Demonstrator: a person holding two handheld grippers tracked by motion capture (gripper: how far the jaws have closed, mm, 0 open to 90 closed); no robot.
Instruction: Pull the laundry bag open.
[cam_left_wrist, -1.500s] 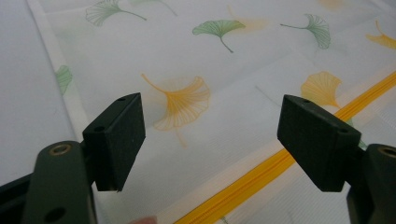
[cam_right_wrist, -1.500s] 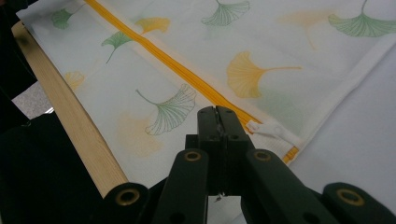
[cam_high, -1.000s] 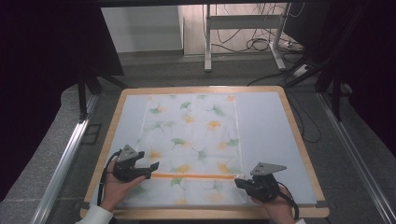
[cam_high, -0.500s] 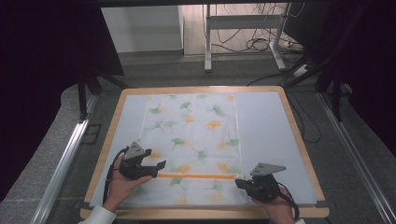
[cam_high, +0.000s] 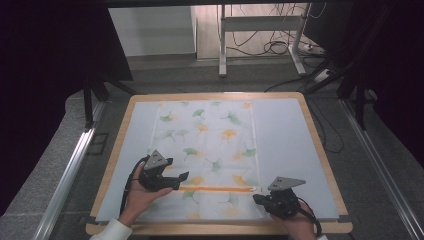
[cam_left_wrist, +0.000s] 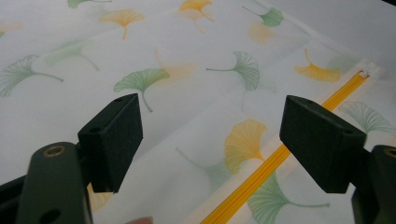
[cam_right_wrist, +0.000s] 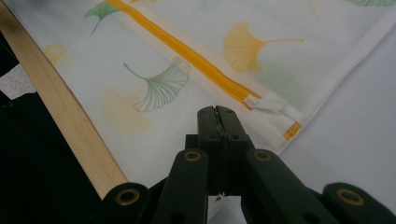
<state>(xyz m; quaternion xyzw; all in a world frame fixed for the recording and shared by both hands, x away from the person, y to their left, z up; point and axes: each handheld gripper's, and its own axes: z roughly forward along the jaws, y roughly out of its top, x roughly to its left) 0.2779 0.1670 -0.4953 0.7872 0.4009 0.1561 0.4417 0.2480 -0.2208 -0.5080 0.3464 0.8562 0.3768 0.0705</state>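
Hovering with jaws wide apart over the leaf-print bag flat on the table, the left gripper lines up on the orange zipper, while the right gripper, clamped shut on nothing, must reach the pull tab.

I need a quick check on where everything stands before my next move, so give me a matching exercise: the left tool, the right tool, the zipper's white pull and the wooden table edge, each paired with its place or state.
Things:
1. left tool
2. right tool
3. small white zipper pull on the orange zipper of the white ginkgo-leaf fabric bag
4. light wooden table edge

States or places:
A. at the zipper's end, just ahead of the shut jaws
B. jaws wide apart above the cloth
C. runs along the bag's near side
D. jaws pressed together, nothing visible between them

Pairs: 1-B, 2-D, 3-A, 4-C
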